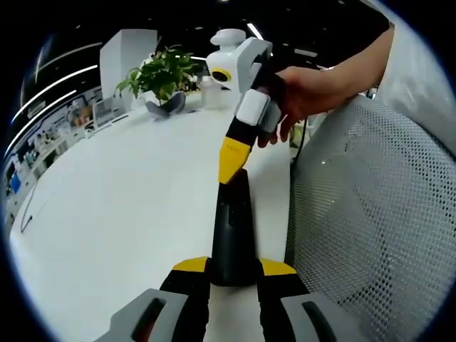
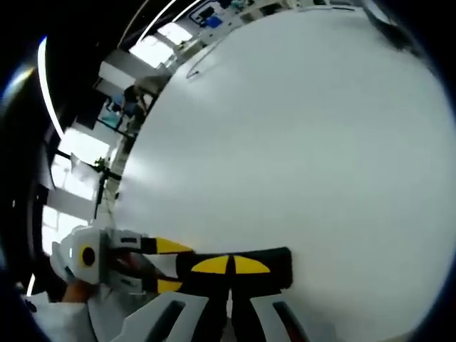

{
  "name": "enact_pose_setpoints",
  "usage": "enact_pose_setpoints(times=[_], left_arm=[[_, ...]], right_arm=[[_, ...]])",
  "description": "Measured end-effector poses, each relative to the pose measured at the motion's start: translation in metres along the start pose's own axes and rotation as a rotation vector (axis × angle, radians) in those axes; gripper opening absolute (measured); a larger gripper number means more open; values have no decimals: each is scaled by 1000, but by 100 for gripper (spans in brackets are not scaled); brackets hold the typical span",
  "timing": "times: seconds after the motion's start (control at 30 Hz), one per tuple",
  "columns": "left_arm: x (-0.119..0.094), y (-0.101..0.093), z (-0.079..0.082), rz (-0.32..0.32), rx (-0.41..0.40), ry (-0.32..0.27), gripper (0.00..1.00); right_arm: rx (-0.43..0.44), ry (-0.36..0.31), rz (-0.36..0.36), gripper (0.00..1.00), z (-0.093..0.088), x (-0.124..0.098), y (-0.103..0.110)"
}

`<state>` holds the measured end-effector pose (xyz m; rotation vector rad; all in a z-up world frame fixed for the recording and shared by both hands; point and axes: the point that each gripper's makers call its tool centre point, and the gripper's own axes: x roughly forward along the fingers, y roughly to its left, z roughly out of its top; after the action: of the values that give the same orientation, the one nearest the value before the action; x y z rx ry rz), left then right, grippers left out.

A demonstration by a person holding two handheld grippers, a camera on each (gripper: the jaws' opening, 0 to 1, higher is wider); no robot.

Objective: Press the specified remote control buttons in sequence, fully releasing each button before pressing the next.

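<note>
A black remote control (image 1: 231,221) lies lengthwise on the white table (image 1: 128,199). My left gripper (image 1: 234,267) is shut on its near end, one yellow-tipped jaw on each side. My right gripper (image 1: 231,162), held by a person's hand (image 1: 306,92), comes down from above with its yellow tips together, touching the remote's far end. In the right gripper view, the right gripper (image 2: 231,265) is shut with its tips resting on top of the remote (image 2: 281,269). The left gripper (image 2: 167,265) clamps the remote from the left. The buttons are hidden.
A grey mesh chair back (image 1: 370,228) stands close against the table edge on the right. A potted plant (image 1: 160,75) and a white bottle (image 1: 210,92) sit at the table's far end. White tabletop (image 2: 299,128) stretches beyond the remote.
</note>
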<state>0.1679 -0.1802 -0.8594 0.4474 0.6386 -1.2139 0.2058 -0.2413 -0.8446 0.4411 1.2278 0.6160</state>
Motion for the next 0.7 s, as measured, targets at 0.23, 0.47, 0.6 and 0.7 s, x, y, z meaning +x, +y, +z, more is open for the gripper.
enact_pose_setpoints(times=[0.23, 0.47, 0.6, 0.7], left_arm=[[0, 0, 0, 0, 0, 0, 25], [0, 0, 0, 1, -3, -3, 25], [0, 0, 0, 1, -3, -4, 25], [0, 0, 0, 0, -3, -4, 25]], right_arm=[[37, -6, 17, 0, 2, 2, -1], [51, 24, 28, 0, -5, 7, 2], [74, 12, 25, 0, -4, 6, 0], [92, 7, 27, 0, -5, 6, 1]])
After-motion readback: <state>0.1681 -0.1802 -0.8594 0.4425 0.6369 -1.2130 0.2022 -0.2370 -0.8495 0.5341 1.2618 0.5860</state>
